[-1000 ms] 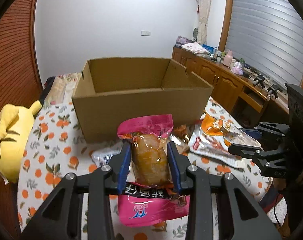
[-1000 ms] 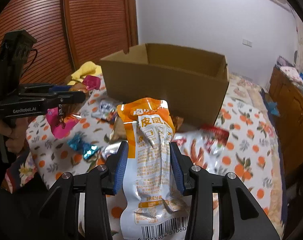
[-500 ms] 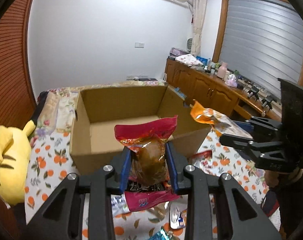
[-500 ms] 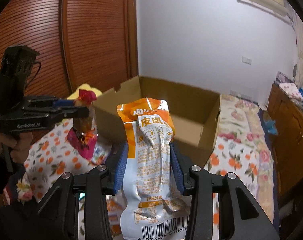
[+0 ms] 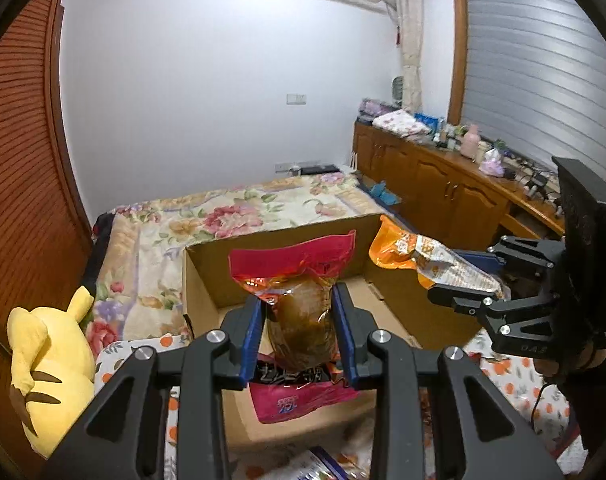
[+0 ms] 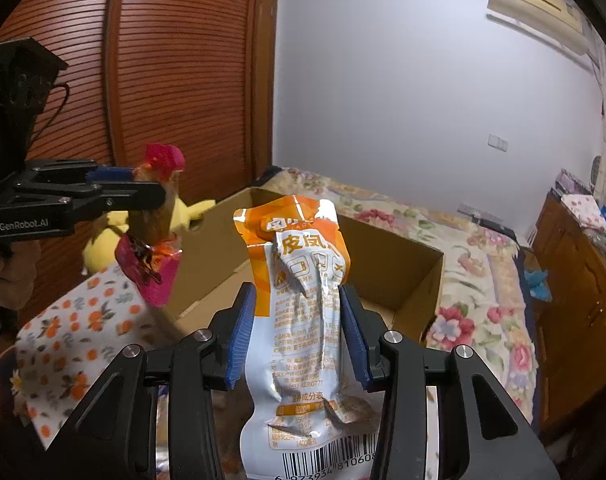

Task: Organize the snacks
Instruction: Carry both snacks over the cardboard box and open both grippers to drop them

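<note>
Each hand-held gripper clamps a snack: left point(image 5: 299, 328) the pink pouch point(image 5: 293, 280), right point(image 6: 299, 336) the orange pouch point(image 6: 303, 300), poised above the box point(image 5: 207, 280) ahead for dropping in.

- My left wrist cam sits just behind the left gripper point(image 5: 299, 332), looks fwd + down over the cardboard box point(image 5: 207, 280) toward the bed point(image 5: 223, 216) & cabinets; very close to the fingers.
- My right wrist cam sits behind the right gripper point(image 6: 299, 336), same tilt, faces box, wardrobe point(image 6: 175, 80) at left.
- Shared: box, bed, yellow plush point(image 5: 51, 364); each cam sees the other gripper side-on.
</note>
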A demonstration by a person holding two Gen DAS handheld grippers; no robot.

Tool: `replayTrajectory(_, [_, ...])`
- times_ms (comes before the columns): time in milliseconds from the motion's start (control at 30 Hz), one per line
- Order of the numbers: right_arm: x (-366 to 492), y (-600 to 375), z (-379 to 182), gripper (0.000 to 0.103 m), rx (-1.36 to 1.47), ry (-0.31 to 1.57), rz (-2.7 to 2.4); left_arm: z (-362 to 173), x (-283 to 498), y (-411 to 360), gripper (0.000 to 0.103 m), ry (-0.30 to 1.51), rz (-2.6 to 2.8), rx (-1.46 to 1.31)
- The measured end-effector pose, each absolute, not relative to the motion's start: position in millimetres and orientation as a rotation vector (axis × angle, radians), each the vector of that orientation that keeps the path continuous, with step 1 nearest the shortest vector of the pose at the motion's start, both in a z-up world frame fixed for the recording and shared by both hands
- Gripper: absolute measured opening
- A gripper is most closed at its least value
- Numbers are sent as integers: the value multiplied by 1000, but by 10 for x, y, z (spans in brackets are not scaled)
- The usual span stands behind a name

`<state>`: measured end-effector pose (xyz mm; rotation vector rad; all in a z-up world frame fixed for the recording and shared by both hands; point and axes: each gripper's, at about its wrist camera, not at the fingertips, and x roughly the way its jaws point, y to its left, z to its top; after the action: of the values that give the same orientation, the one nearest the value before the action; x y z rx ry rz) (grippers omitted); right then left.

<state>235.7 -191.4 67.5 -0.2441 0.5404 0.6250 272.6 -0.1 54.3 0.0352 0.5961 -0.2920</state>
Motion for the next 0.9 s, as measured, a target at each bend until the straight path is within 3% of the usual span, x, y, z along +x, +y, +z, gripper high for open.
replayTrajectory(333, [2800,-1828,311,44,-264,625,597,117,3141,-23,33,677,-271,48])
replayTrajectory(600, [2805,-1762,148,46,-284,663,597,-14,3170,-92,51,703,-260,61])
replayTrajectory(767, [2732,-1781,195,60,-286,651,580,43,3071,-106,54,691,-267,73])
replayTrajectory(900, [2646,-1860,279,60,-255,641,583,127,2915,-84,55,676,-275,62])
